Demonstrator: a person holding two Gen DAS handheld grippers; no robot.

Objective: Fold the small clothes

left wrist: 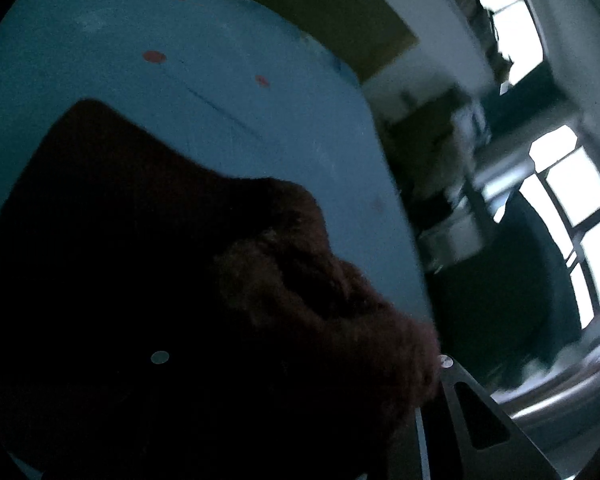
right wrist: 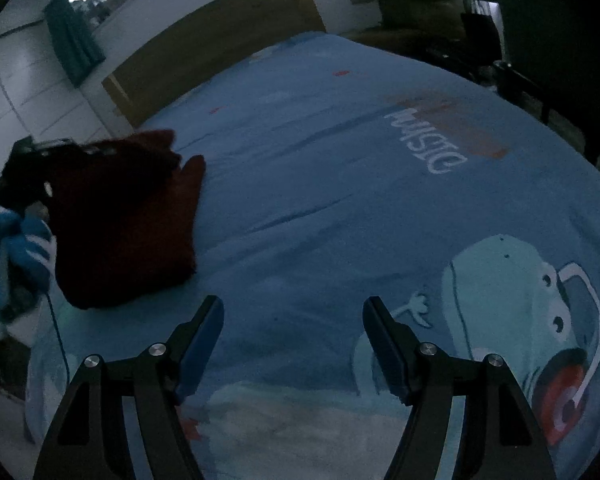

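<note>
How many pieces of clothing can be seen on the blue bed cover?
1: a dark brown-red fuzzy garment lies at the left side of the blue printed bed cover, with the left tongs holding its edge. Other pieces may be hidden outside the views.

A bed (right wrist: 320,208) is carrying everything, covered by a blue cartoon-printed sheet (right wrist: 292,152) with white lettering and small red spots. A dark maroon fuzzy garment (right wrist: 124,216) is lying partly on the sheet near its left edge, with its upper part raised off it
</note>
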